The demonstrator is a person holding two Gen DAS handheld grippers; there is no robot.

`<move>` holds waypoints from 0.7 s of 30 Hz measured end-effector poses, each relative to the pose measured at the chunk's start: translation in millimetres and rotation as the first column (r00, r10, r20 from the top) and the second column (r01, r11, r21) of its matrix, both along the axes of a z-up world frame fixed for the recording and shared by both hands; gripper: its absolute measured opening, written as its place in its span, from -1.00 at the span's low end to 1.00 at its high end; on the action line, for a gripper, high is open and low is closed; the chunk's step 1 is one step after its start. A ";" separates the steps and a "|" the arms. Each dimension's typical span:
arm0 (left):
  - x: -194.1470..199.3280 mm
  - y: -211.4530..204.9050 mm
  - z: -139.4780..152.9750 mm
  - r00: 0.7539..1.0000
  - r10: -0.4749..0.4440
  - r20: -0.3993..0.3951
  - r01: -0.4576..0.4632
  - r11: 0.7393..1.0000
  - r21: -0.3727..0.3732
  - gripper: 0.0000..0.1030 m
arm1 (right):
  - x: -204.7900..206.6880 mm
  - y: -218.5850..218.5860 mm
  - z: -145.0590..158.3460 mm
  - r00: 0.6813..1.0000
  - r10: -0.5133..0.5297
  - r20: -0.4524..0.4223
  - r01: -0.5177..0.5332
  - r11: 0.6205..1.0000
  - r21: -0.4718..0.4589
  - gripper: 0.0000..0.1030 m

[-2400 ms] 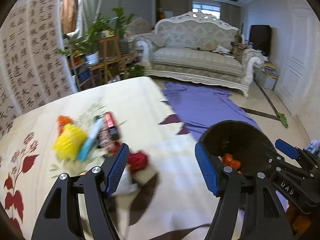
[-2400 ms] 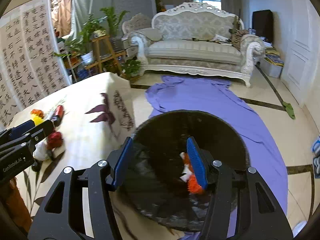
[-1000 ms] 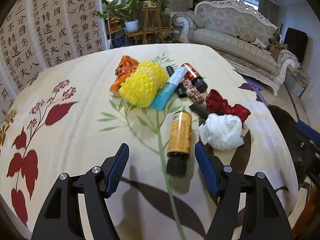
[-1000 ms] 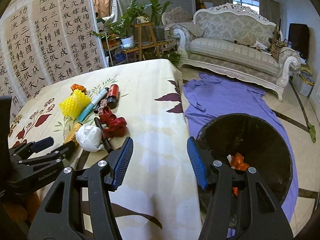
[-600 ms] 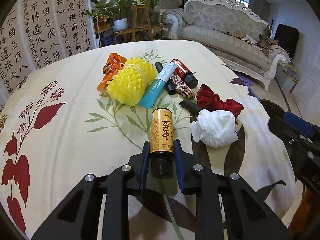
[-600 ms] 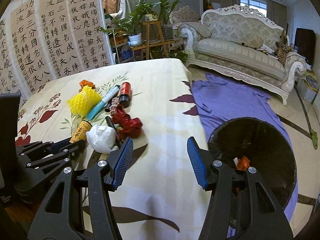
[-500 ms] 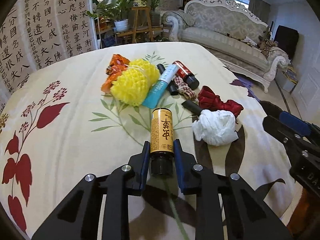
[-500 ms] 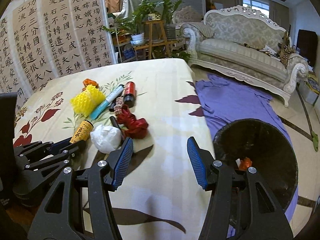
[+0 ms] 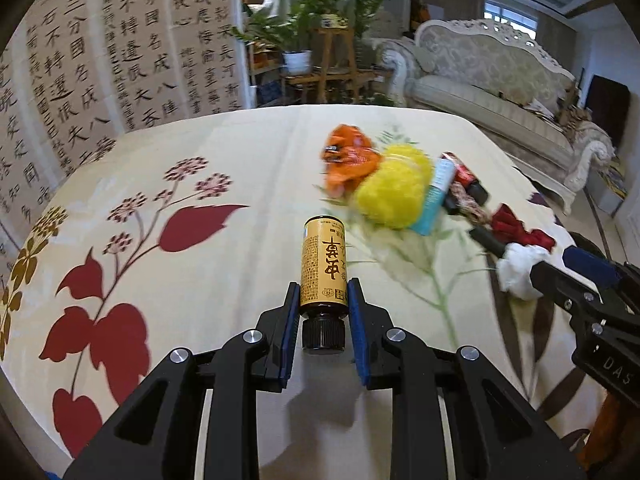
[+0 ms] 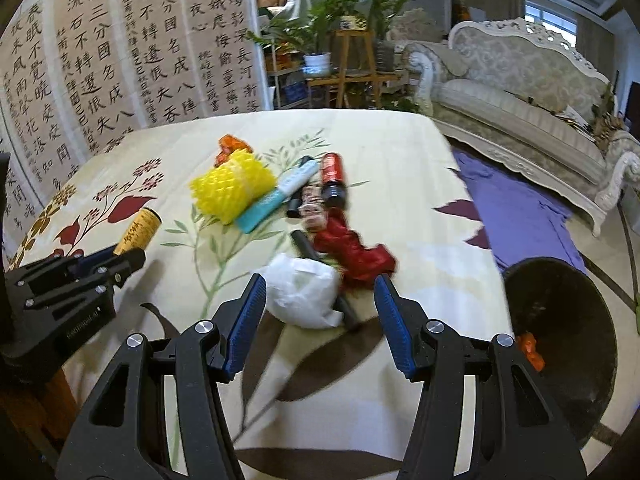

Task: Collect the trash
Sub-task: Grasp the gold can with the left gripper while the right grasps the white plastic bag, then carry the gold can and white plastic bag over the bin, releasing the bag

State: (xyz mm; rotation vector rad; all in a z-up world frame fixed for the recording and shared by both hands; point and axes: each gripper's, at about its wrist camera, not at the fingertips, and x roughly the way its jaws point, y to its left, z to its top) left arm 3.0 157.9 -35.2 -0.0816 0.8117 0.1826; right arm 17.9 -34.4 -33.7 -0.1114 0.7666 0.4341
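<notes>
My left gripper (image 9: 323,304) is shut on a small yellow bottle (image 9: 323,266) with a black cap, held just above the cloth; the same bottle (image 10: 138,232) pokes out of that gripper at the left of the right wrist view. My right gripper (image 10: 320,300) stands open, its fingers on either side of a crumpled white tissue (image 10: 302,294) without touching it. A red wrapper (image 10: 352,250) and a black tube (image 10: 308,248) lie just beyond. The black trash bin (image 10: 568,380) sits on the floor at the right with orange scraps inside.
Further back on the floral tablecloth (image 10: 400,168) lie a yellow foam net (image 10: 230,188), an orange wrapper (image 10: 230,146), a teal tube (image 10: 276,196) and a red bottle (image 10: 333,174). A purple cloth (image 10: 520,216) covers the floor before a sofa (image 10: 520,92).
My left gripper closed on the yellow bottle and carried it left, away from the pile. My right gripper swung from above the bin to over the white tissue.
</notes>
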 end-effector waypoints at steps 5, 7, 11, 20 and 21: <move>-1.7 11.9 -1.2 1.000 0.016 0.002 -0.016 1.000 -0.015 -0.52 | 4.2 15.3 -7.3 1.000 0.018 -0.012 -0.019 0.999 -0.034 0.06; -1.8 11.9 -2.8 1.000 0.012 0.000 -0.012 1.000 -0.022 -0.52 | 4.9 18.5 -10.9 1.000 0.019 -0.017 -0.020 0.998 -0.053 -0.32; -1.2 11.8 -5.1 1.000 0.003 -0.001 -0.003 1.000 -0.030 -0.52 | 4.0 18.3 -11.9 1.000 0.022 -0.015 -0.023 0.997 -0.070 -0.37; -2.6 -5.1 2.5 0.999 -0.043 0.027 0.044 0.998 -0.039 -0.52 | -4.0 -0.5 8.6 1.000 -0.006 0.026 0.007 1.000 -0.030 -0.38; -2.5 -7.9 3.3 0.998 -0.050 0.029 0.051 0.998 -0.040 -0.52 | -4.7 -5.1 11.0 0.999 -0.016 0.031 0.017 1.000 -0.026 -0.38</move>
